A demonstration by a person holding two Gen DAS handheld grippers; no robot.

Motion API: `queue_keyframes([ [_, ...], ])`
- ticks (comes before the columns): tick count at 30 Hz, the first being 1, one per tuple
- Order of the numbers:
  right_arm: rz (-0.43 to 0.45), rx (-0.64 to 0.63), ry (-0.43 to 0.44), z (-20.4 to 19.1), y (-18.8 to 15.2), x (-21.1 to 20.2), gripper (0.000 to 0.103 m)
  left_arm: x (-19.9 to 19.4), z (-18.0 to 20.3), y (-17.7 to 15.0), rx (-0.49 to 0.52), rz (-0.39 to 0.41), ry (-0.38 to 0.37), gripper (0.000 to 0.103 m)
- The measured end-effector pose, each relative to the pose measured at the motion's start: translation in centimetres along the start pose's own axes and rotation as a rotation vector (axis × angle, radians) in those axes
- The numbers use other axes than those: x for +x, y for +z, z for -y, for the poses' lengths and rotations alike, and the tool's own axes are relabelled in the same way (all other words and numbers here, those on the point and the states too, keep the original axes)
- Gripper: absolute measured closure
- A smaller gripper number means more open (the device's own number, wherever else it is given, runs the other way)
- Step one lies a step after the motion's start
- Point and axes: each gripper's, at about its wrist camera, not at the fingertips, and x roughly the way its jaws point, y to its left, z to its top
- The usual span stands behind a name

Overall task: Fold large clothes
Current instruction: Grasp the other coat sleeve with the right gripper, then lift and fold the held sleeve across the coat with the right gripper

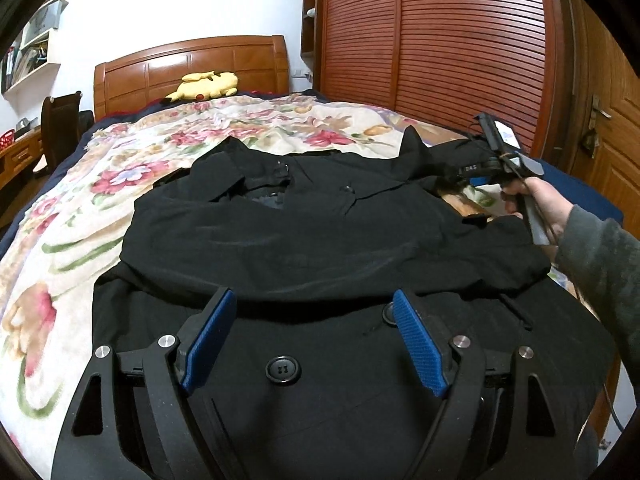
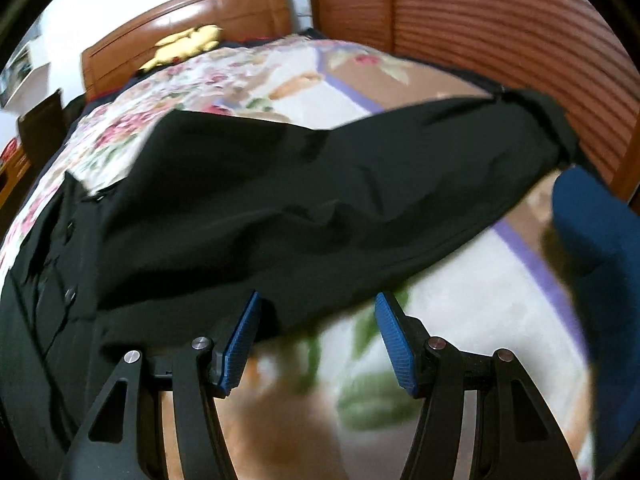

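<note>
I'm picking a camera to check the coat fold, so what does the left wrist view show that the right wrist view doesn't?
Only the left wrist view shows the coat's collar, the big front button, the person's right hand holding the right gripper from outside, and the open left gripper over the coat.

Only the right wrist view shows the sleeve stretched across the blanket, with the open right gripper's pads empty.

Both show the coat, floral blanket, yellow plush toy, headboard and wardrobe.
</note>
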Motion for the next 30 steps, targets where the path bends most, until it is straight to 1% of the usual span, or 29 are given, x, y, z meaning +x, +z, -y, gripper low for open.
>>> queue_keyframes([
  [2, -0.001, 0.01, -0.011, 0.2, 0.5, 0.7, 0.042, 0.1, -0.1, 0.0, -0.002, -0.002, -0.002, 0.022],
  [3, 0.002, -0.004, -0.02, 0.0, 0.6, 0.9, 0.042, 0.1, 0.0, 0.0, -0.002, -0.002, -0.003, 0.022],
  [5, -0.006, -0.027, -0.024, -0.2, 0.7, 1.4, 0.053, 0.1, 0.0, -0.1, -0.003, -0.004, -0.004, 0.022],
  [6, -0.006, -0.033, -0.025, -0.3, 0.7, 1.6, 0.056, 0.2, 0.0, -0.1, -0.003, -0.005, -0.005, 0.022],
  [8, -0.004, -0.049, -0.022, -0.5, 0.6, 1.7, 0.077, 0.3, 0.0, -0.2, -0.002, -0.008, -0.002, 0.022],
  [9, -0.002, -0.063, -0.026, -0.7, 0.6, 1.7, 0.081, 0.3, 0.0, -0.2, -0.003, -0.009, -0.001, 0.022],
  [10, 0.001, -0.08, -0.034, -0.9, 0.6, 1.6, 0.092, 0.3, -0.1, -0.2, -0.006, -0.01, -0.002, 0.022],
  [11, 0.006, -0.099, -0.041, -1.1, 0.6, 1.4, 0.096, 0.3, -0.2, -0.3, -0.008, -0.01, -0.003, 0.022],
  [13, 0.039, -0.133, -0.049, -1.8, 1.2, 0.5, 0.099, 0.4, -0.3, -0.5, -0.015, -0.011, -0.005, 0.022],
  [16, 0.177, -0.203, -0.064, -3.6, 1.8, -3.4, 0.099, 0.5, -0.5, -0.7, -0.024, -0.021, -0.01, 0.022],
  [18, 0.244, -0.226, -0.026, -4.9, 2.2, -6.2, 0.099, 0.3, -0.6, -0.7, -0.027, -0.013, -0.01, 0.022],
  [21, 0.305, -0.287, 0.023, -7.1, 1.6, -9.7, 0.099, 0.0, -0.6, -0.7, -0.025, -0.001, -0.007, 0.022],
  [23, 0.325, -0.33, 0.09, -8.7, 0.6, -11.5, 0.099, 0.0, -0.6, -0.7, -0.025, 0.002, -0.006, 0.022],
  [26, 0.328, -0.394, 0.161, -10.8, -1.3, -13.1, 0.099, 0.0, -0.7, -0.8, -0.025, 0.003, -0.005, 0.022],
  [28, 0.315, -0.446, 0.206, -12.2, -3.3, -14.1, 0.099, 0.0, -0.7, -0.7, -0.027, 0.004, -0.004, 0.022],
  [30, 0.295, -0.483, 0.243, -12.3, -5.1, -14.8, 0.099, -0.1, -0.7, -0.8, -0.028, 0.004, -0.003, 0.022],
])
